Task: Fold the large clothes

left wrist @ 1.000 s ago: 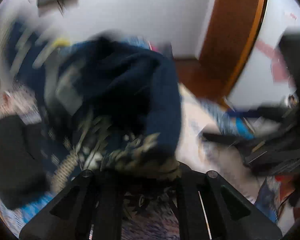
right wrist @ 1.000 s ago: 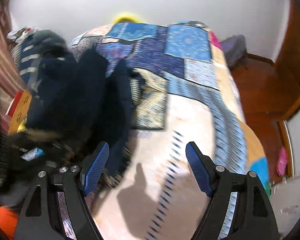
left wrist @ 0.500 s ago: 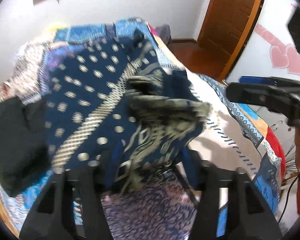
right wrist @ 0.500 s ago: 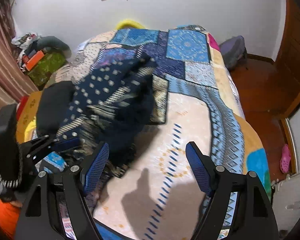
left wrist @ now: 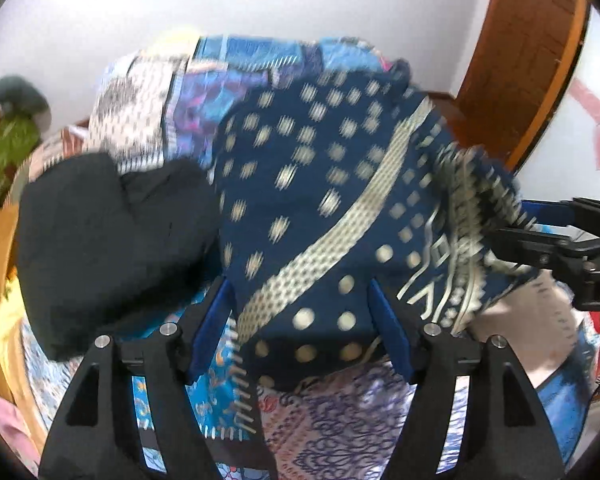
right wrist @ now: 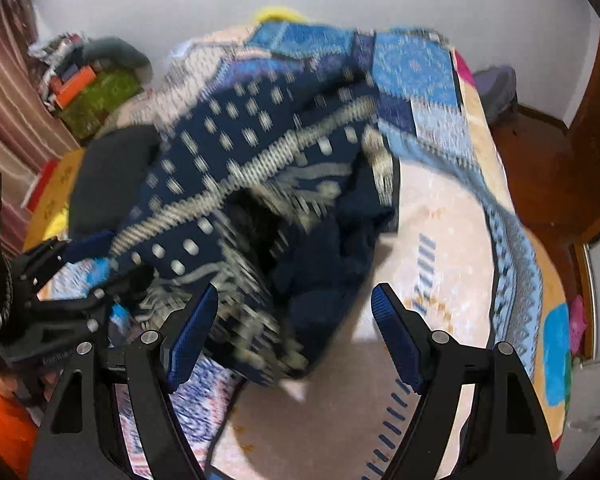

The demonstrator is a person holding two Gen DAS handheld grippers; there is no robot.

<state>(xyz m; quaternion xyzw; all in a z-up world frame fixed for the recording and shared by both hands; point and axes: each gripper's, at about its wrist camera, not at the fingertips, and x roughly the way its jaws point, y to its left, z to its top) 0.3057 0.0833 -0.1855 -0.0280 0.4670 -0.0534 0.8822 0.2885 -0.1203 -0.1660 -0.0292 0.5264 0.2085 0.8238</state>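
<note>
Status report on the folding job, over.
Left gripper open, right gripper open. Navy patterned garment crumpled on the quilt, unfolded. Black clothing pile touching its left edge.

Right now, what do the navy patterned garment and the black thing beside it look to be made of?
Navy patterned garment: looks like soft woven or printed fabric, matte, draping in loose folds with cream dots and bands. Black bundle: matte, plush-looking cloth, maybe fleece or knit; too blurred to be sure.

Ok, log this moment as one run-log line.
task: fold clothes | cloth: navy patterned, spread on bed | left gripper: open | right gripper: open | black garment: beside cloth
</note>
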